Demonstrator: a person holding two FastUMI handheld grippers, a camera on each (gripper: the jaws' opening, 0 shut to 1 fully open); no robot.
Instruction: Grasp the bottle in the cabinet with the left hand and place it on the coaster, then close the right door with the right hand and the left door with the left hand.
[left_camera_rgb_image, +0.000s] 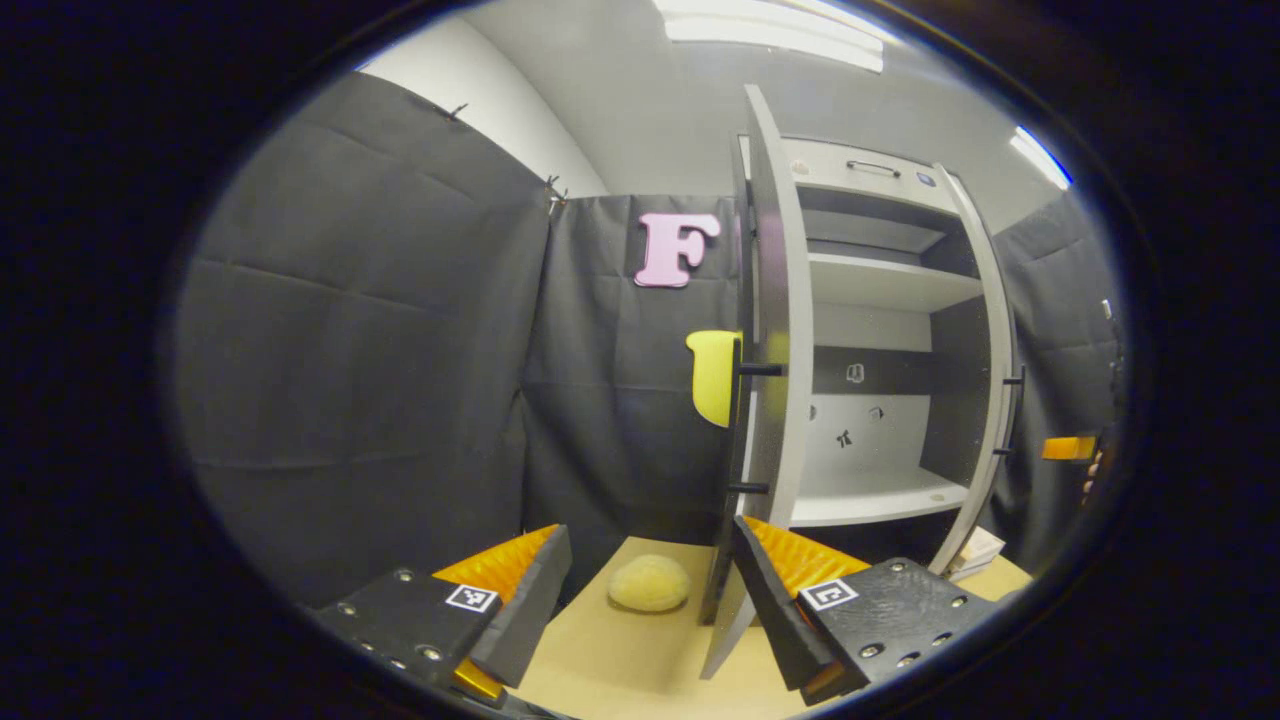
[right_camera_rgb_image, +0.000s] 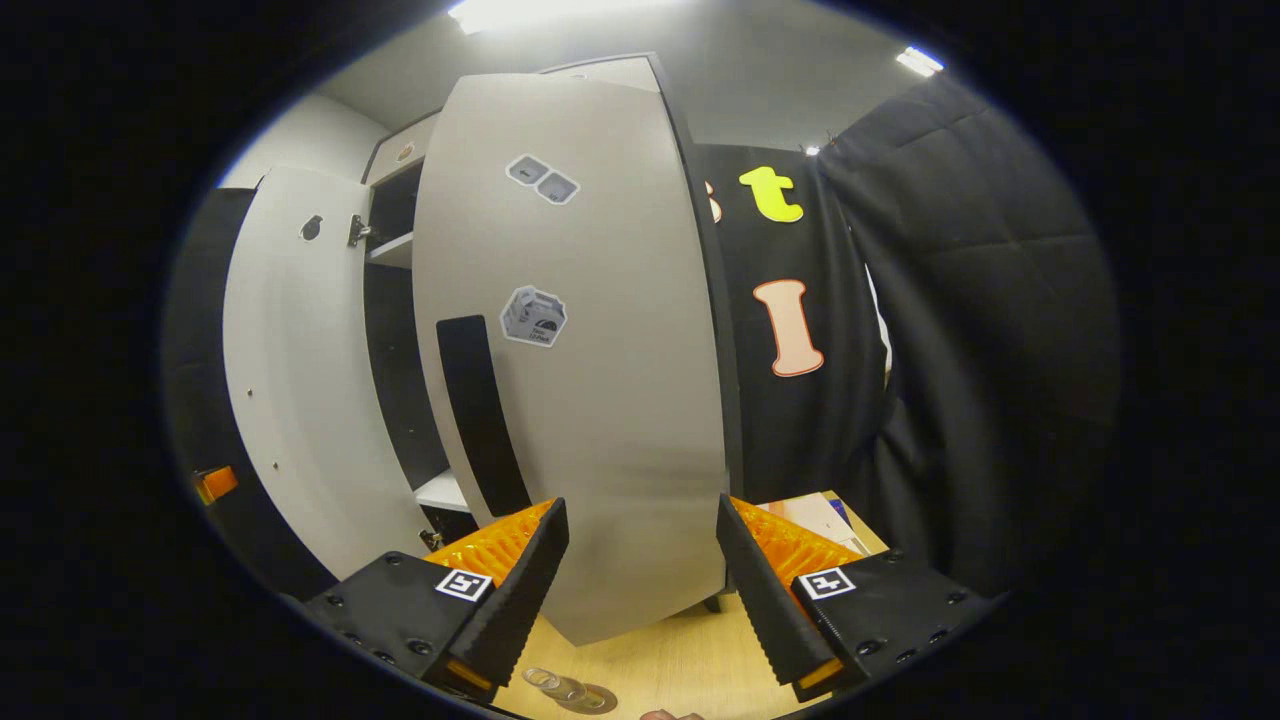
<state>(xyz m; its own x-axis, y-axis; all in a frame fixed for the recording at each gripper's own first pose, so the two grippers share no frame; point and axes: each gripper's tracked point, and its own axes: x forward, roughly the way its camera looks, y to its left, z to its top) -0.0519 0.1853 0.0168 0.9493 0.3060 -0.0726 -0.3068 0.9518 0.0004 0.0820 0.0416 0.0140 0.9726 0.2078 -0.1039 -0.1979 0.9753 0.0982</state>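
Right gripper view: the right door (right_camera_rgb_image: 590, 350), a broad, stiff, smooth panel, stands partly open just ahead of the right gripper (right_camera_rgb_image: 640, 580), whose spread jaws hold nothing. It should swing lightly; push flat near its free edge. A clear object below, possibly the bottle (right_camera_rgb_image: 560, 688), lies on the table (right_camera_rgb_image: 680, 665). In the left gripper view, the left gripper (left_camera_rgb_image: 650, 595) gapes empty before the left door (left_camera_rgb_image: 775, 330), edge-on, with cabinet (left_camera_rgb_image: 880, 400) shelves beyond.

Left gripper view: tall white cabinet (left_camera_rgb_image: 880, 330) at 2 o'clock on the light wooden table (left_camera_rgb_image: 620, 660), its left door (left_camera_rgb_image: 775, 330) edge-on at 12. Round yellow sponge-like coaster (left_camera_rgb_image: 649, 583) at 6, just left of that door. Right gripper view: grey right door (right_camera_rgb_image: 590, 340) at 12.
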